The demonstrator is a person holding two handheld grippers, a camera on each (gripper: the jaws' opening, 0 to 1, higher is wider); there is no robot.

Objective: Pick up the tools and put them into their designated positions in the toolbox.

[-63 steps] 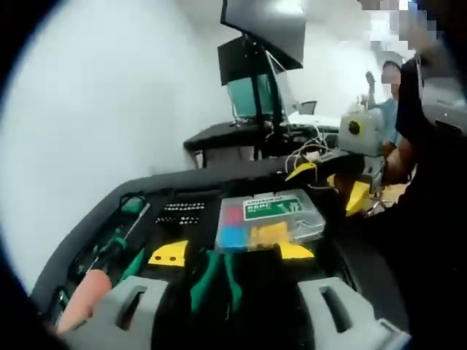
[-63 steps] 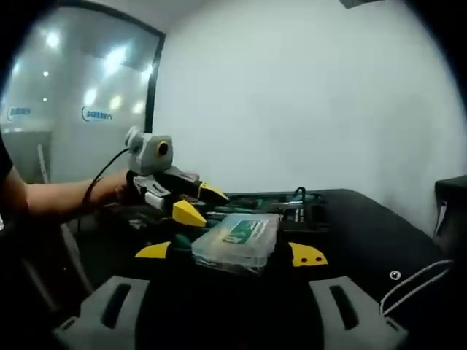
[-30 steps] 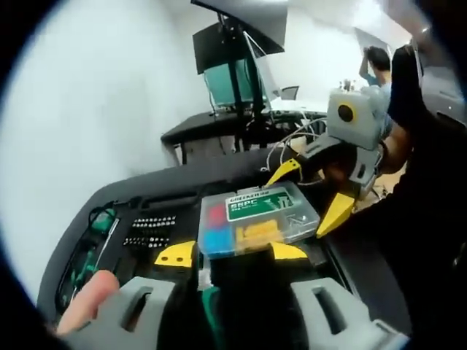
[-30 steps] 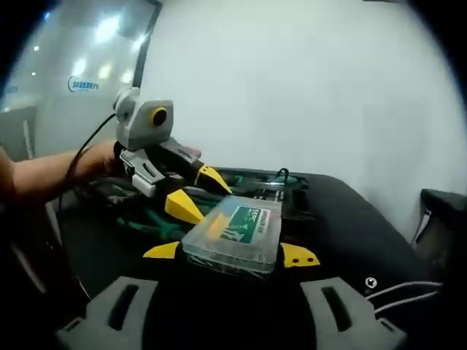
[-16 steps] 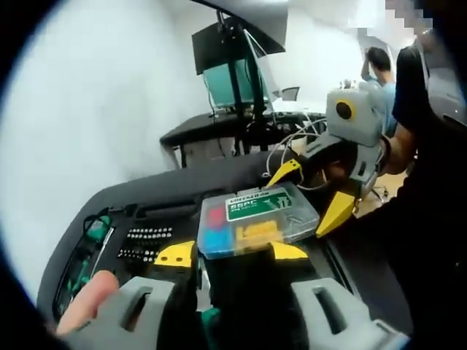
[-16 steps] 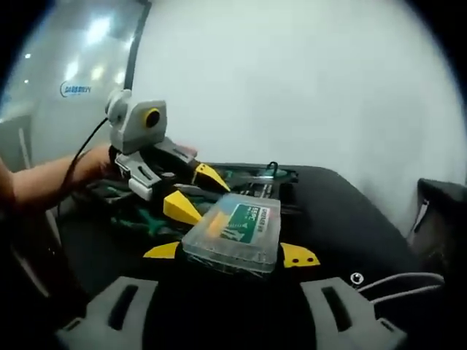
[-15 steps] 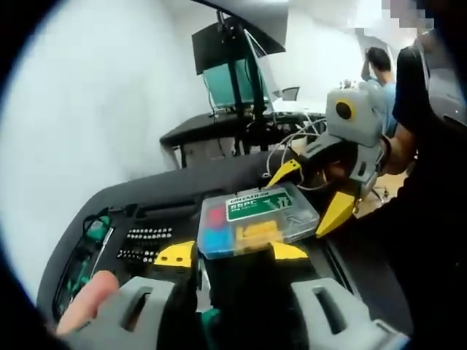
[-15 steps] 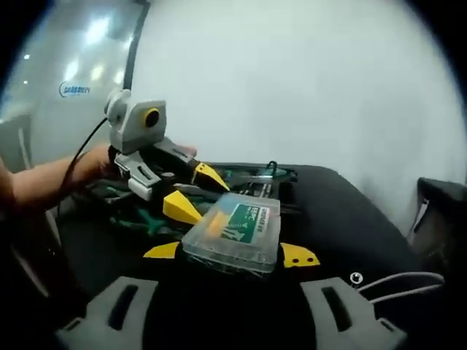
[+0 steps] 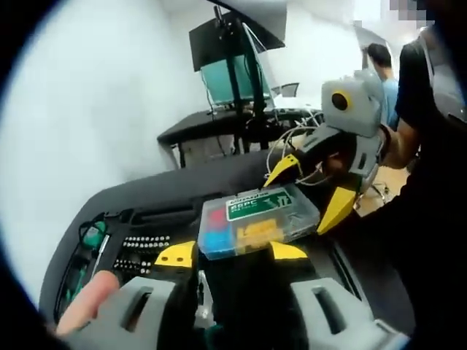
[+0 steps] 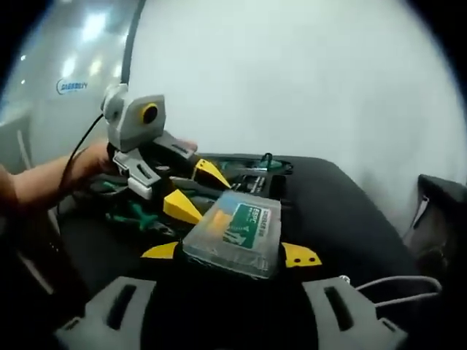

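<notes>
A clear plastic parts box [image 10: 235, 232] with a green label and coloured contents is held above the open black toolbox [image 10: 314, 191]. My right gripper [image 10: 230, 253] is shut on its near end, one yellow tip on each long side. In the left gripper view the same box [image 9: 257, 221] lies crosswise just past my left gripper [image 9: 231, 254], whose jaws stand open beside its long side. The right gripper [image 9: 309, 191] reaches in from the right onto the box. The left gripper [image 10: 195, 189] shows at the box's left edge. Bit rows [image 9: 139, 246] and a green screwdriver [image 9: 91, 240] lie in the toolbox.
Green-handled pliers [image 10: 135, 215] lie in the case under the left gripper. A desk with monitors [image 9: 233, 80] stands behind the toolbox. A person in dark clothes [image 9: 430, 189] is at the right. A white cable [image 10: 390, 284] lies beside the case. A fingertip [image 9: 87, 295] rests on the left gripper.
The box has stayed between the right jaws. Both views have shifted a little, and the right gripper now sits slightly higher and more tilted in the left gripper view.
</notes>
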